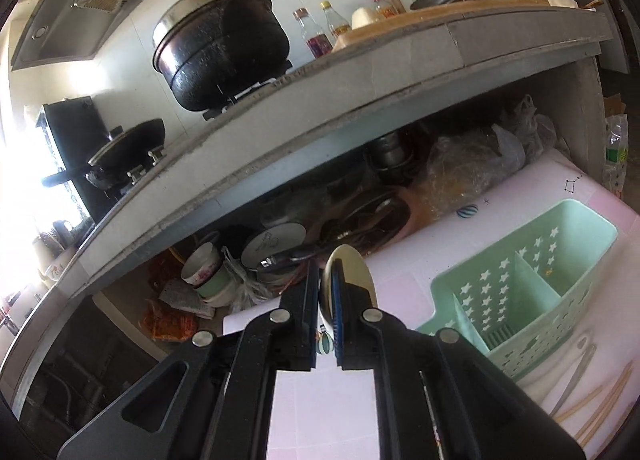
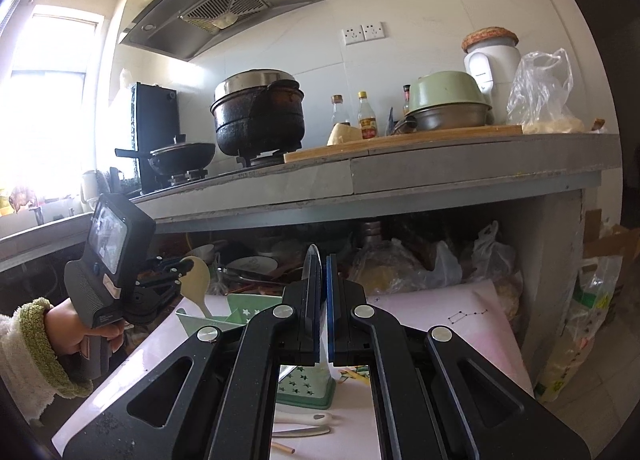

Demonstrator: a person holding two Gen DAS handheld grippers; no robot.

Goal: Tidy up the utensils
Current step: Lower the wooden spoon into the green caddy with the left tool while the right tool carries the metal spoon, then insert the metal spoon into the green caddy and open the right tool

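beside green caddy (image 1: 520, 300), left claw (image 1: 326, 300) clamps spoon (image 1: 348, 276).

Home kitchen, gas stove (image 2: 224, 172) w/ pot (image 2: 258, 116), range hood (image 2: 224, 0)

Above you, the concrete bench (image 1: 360, 72) overhangs the pink mat (image 1: 400, 220), limiting headroom. Pots and bags (image 1: 472, 164) block the mat's far edge. The green caddy (image 1: 520, 292) stands open-topped towards its right edge; chopsticks (image 1: 608, 396) lie beside it. Bare mat lies before your fingers.
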